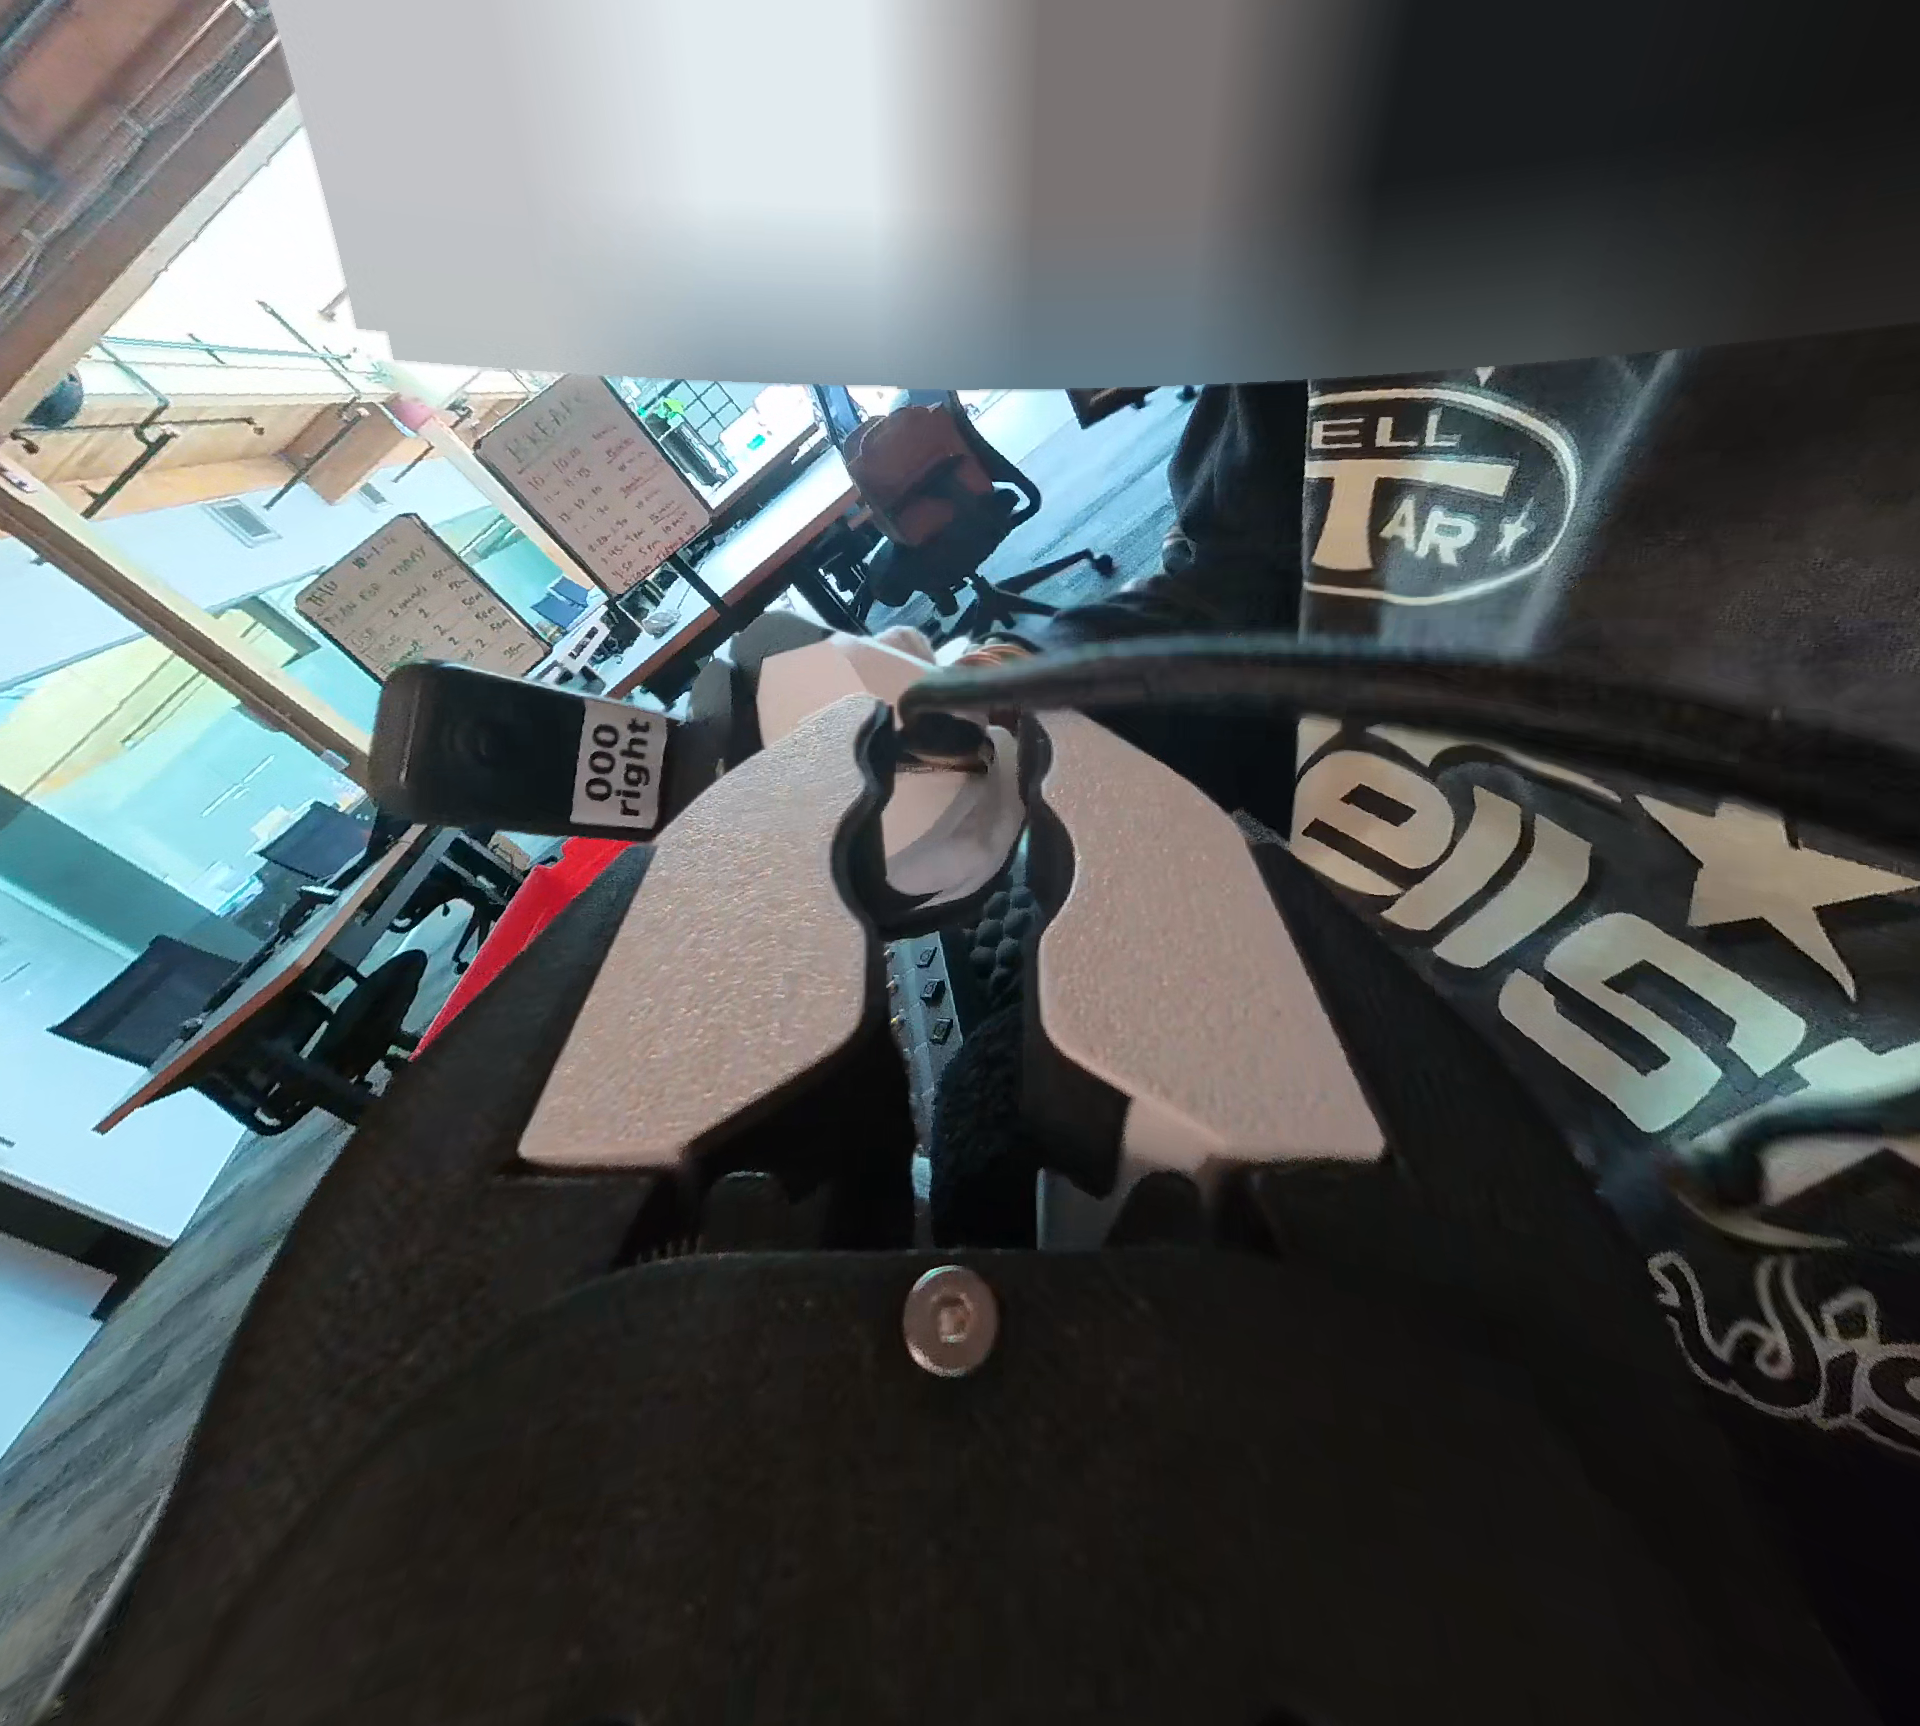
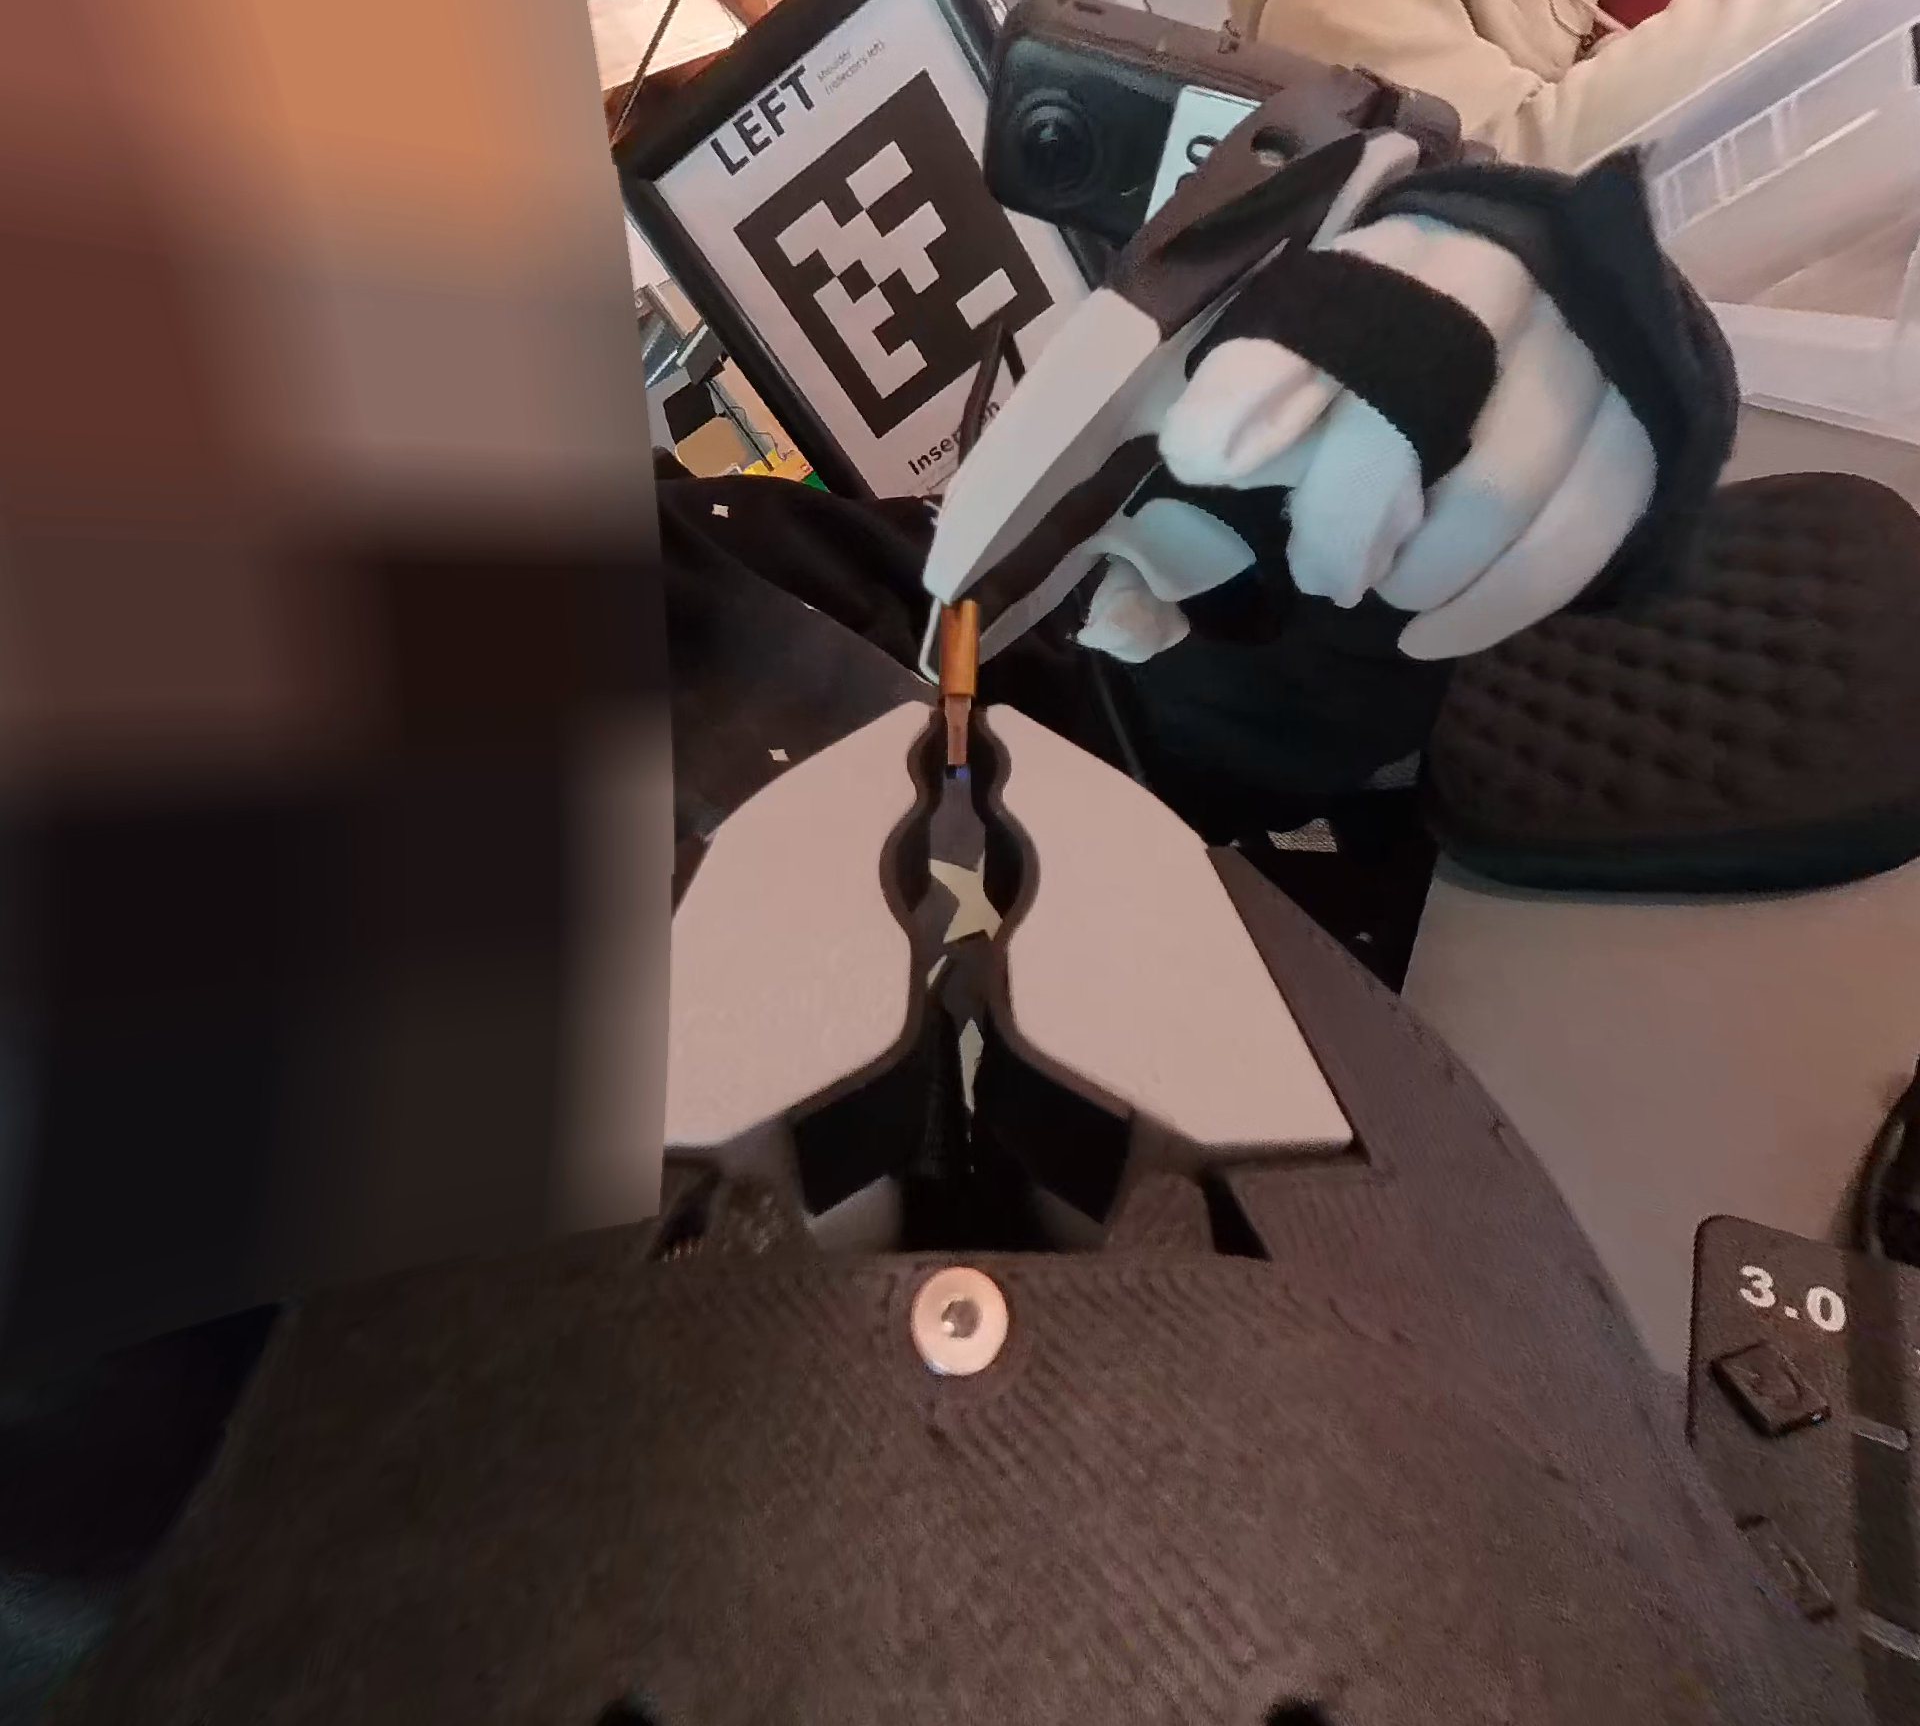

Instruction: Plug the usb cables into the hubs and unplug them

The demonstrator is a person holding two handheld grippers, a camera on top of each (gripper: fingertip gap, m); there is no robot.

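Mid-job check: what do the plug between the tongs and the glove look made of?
Plug: likely metal with a copper-orange, slightly glossy shell, held at the left tongs tip. Glove: white knit fabric, matte, with visible seams and a black strap.

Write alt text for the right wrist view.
The right gripper and the left gripper, held by a white-gloved hand, meet tip to tip, both shut on a small copper-coloured USB plug. Behind stand a framed black-and-white marker card and a black mesh cushion; the picture's left side is blurred out.
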